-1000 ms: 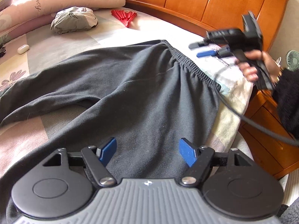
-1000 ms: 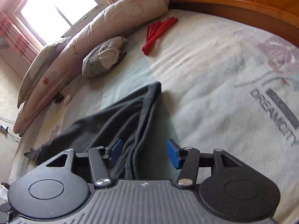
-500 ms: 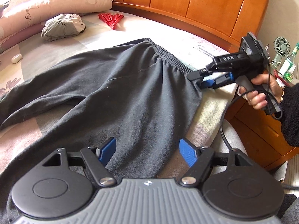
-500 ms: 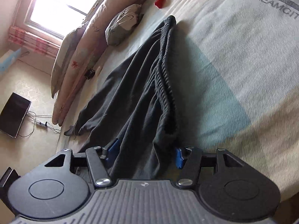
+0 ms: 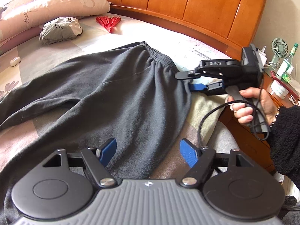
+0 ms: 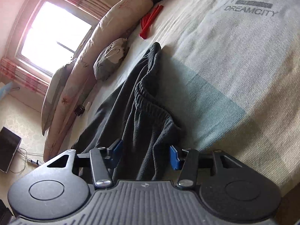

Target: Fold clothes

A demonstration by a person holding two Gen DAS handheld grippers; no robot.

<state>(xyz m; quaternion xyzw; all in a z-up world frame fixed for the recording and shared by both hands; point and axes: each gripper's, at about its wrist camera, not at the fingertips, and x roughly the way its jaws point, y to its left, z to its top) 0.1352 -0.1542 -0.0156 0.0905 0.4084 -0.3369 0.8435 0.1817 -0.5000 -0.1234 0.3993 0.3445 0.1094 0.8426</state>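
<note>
Dark grey trousers (image 5: 112, 93) lie spread on the bed (image 5: 198, 105), waistband toward the wooden headboard (image 5: 187, 5), legs trailing off to the left. The left gripper (image 5: 147, 150) hovers over the seat of the trousers with its jaws wide and nothing gripped. The right gripper (image 6: 145, 154), in a person's hand (image 5: 251, 105), sits at the waistband corner; its jaws have just been closing, bunched cloth between them, pads not yet pressing. A red fan (image 5: 108, 21) and pillow (image 5: 60, 30) lie well apart
</note>
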